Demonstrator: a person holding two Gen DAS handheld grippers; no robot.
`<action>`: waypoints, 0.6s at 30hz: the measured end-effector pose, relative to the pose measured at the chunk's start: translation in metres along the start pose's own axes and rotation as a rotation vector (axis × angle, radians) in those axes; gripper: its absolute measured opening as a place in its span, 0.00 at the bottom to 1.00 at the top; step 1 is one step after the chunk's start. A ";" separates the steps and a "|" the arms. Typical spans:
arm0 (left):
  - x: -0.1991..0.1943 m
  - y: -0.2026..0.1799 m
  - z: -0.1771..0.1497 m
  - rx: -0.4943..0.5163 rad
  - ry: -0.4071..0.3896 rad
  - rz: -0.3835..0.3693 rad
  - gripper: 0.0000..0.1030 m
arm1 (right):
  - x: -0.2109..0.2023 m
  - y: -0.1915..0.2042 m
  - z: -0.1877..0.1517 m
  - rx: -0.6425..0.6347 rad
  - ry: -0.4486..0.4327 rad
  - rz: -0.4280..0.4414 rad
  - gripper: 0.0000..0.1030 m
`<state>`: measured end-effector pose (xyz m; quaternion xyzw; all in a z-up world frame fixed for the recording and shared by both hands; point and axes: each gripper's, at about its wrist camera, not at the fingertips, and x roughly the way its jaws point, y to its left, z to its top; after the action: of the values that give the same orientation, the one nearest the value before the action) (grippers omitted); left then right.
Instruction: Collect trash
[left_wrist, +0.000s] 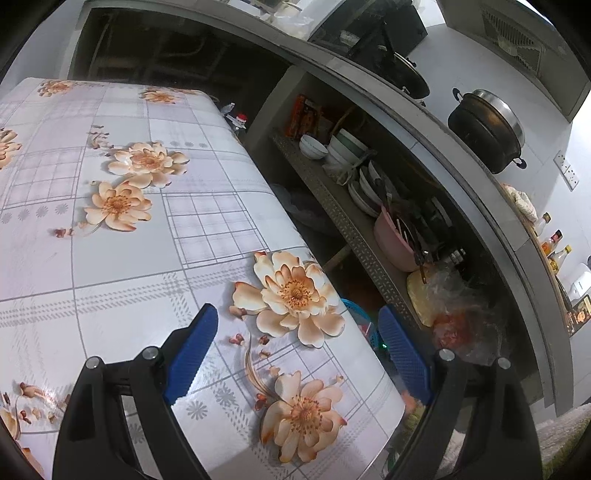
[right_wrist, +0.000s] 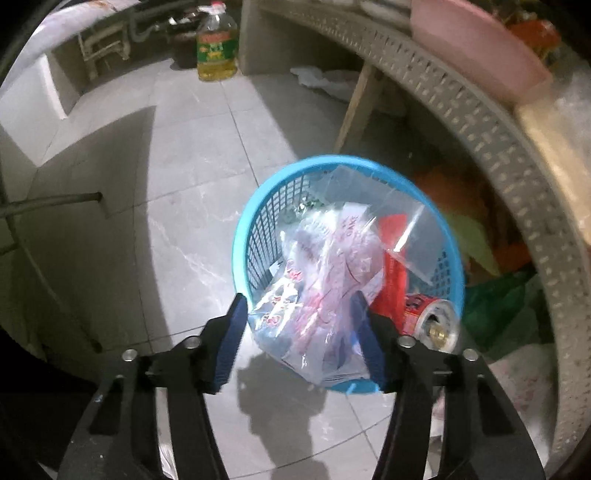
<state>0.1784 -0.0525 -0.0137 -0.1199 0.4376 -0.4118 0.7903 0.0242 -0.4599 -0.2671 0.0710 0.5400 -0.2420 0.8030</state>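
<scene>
1. Left tongs (left_wrist: 297, 347): jaws wide apart, nothing between them, above the bench (left_wrist: 110, 258); blue ribbed pads on black arms
2. Right tongs (right_wrist: 299, 339): jaws partly apart over the basket (right_wrist: 255, 206); a bag (right_wrist: 325, 288) lies between the pads, whether they press it I cannot tell
3. Bag: clear crinkled plastic with pink print, its bulk inside the basket
4. Basket: round, blue slatted plastic, on the grey tiled floor (right_wrist: 184, 166); also holds a red can (right_wrist: 432, 314) lying on its side
5. Bench: glossy checked cloth with peach flowers
6. Shelf (left_wrist: 332, 206): perforated edge, stacked bowls (left_wrist: 343, 147)
</scene>
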 end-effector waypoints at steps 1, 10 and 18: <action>-0.001 0.001 -0.001 -0.001 -0.001 0.002 0.84 | 0.006 0.000 0.002 0.002 0.012 -0.003 0.48; -0.010 0.010 -0.004 -0.020 -0.016 0.015 0.84 | 0.034 -0.012 0.024 0.070 0.113 0.115 0.78; -0.007 0.013 -0.005 -0.032 -0.006 0.006 0.84 | 0.005 -0.025 0.023 0.093 0.041 0.105 0.79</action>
<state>0.1800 -0.0385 -0.0196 -0.1323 0.4421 -0.4019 0.7909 0.0330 -0.4918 -0.2590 0.1412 0.5399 -0.2227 0.7993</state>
